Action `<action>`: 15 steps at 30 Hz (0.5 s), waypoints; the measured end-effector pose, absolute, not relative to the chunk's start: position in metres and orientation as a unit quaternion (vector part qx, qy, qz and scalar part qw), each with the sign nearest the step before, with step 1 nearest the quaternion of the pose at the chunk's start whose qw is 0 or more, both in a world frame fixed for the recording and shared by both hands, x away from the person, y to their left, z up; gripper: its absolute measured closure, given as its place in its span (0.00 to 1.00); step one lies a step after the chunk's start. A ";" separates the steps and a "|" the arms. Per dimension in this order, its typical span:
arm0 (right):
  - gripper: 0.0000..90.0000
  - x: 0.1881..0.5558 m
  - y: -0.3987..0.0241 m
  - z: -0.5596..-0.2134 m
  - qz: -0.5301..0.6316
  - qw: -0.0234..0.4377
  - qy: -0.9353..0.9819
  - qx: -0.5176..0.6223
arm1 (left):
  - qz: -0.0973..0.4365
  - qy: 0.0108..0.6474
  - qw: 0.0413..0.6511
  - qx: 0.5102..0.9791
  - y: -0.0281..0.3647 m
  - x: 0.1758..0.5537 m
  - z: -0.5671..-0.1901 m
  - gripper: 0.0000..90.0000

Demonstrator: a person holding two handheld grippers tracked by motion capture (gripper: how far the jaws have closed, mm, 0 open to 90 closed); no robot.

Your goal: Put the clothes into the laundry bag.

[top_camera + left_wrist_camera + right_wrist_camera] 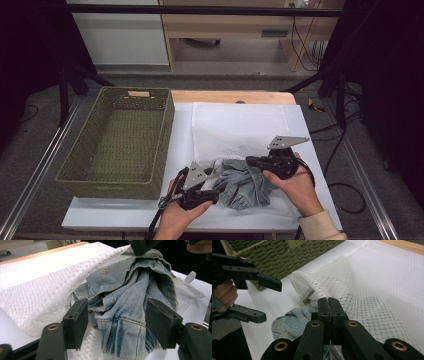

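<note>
Surface (310, 150): rectangular, white-topped, with a strip of bare wood showing along the far edge.

Lying directly on it:
- Woven basket (120, 145), olive green, rectangular, open-topped, a small tan label on its far wall. Occupies the left part, its near wall close to the near edge.
- Mesh laundry bag (240, 125), white, spread flat over the centre and right, reaching from the far side toward the near edge. It lies just beside the basket's right wall.
- Denim garment (245, 185), pale blue, bunched, at the near centre, at the mouth of the mesh bag and partly under the netting.
</note>
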State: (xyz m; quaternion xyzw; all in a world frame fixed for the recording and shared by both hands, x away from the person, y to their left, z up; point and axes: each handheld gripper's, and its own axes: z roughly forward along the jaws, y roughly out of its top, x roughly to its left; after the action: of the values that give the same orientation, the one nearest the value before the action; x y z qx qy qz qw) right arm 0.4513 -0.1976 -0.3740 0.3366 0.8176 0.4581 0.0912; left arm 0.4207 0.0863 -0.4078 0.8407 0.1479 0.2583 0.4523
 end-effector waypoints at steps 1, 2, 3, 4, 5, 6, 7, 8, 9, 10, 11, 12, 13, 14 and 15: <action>0.99 0.451 -0.197 -0.374 0.460 0.089 0.817 0.336 | 0.262 0.148 0.451 0.840 0.086 0.419 -0.407 0.39; 0.99 0.451 -0.197 -0.373 0.460 0.087 0.817 0.336 | 0.268 0.149 0.449 0.840 0.087 0.418 -0.407 0.39; 0.99 0.451 -0.196 -0.373 0.462 0.088 0.817 0.334 | 0.271 0.152 0.448 0.838 0.087 0.417 -0.407 0.40; 0.99 0.450 -0.195 -0.373 0.464 0.085 0.817 0.333 | 0.272 0.156 0.448 0.837 0.087 0.417 -0.406 0.40; 0.99 0.450 -0.193 -0.373 0.466 0.084 0.816 0.333 | 0.273 0.156 0.449 0.836 0.088 0.417 -0.406 0.40; 0.99 0.450 -0.192 -0.373 0.467 0.084 0.816 0.331 | 0.275 0.155 0.448 0.836 0.089 0.417 -0.405 0.40; 0.99 0.449 -0.190 -0.373 0.469 0.082 0.815 0.329 | 0.277 0.154 0.447 0.836 0.090 0.416 -0.405 0.40; 0.99 0.449 -0.188 -0.373 0.471 0.080 0.815 0.327 | 0.276 0.158 0.448 0.835 0.091 0.416 -0.405 0.40; 0.99 0.448 -0.186 -0.373 0.473 0.079 0.815 0.326 | 0.275 0.160 0.449 0.835 0.093 0.415 -0.406 0.40; 0.99 0.447 -0.184 -0.374 0.473 0.076 0.815 0.325 | 0.274 0.161 0.449 0.835 0.094 0.415 -0.406 0.40; 0.99 0.446 -0.183 -0.375 0.473 0.076 0.816 0.324 | 0.273 0.162 0.448 0.836 0.095 0.414 -0.406 0.41; 0.99 0.445 -0.182 -0.376 0.474 0.075 0.816 0.323 | 0.273 0.162 0.448 0.836 0.097 0.414 -0.406 0.42; 0.99 0.444 -0.181 -0.376 0.476 0.075 0.815 0.322 | 0.271 0.162 0.449 0.836 0.099 0.414 -0.406 0.42; 0.99 0.441 -0.181 -0.378 0.478 0.075 0.814 0.321 | 0.270 0.163 0.450 0.835 0.100 0.414 -0.406 0.43; 0.99 0.440 -0.181 -0.378 0.478 0.075 0.814 0.323 | 0.267 0.165 0.453 0.835 0.101 0.415 -0.407 0.45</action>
State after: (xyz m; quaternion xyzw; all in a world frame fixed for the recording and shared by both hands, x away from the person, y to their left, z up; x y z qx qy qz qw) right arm 0.4401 -0.1815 -0.3782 0.3228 0.8137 0.4775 0.0750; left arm 0.4146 0.1010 -0.4067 0.8348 0.1647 0.2666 0.4527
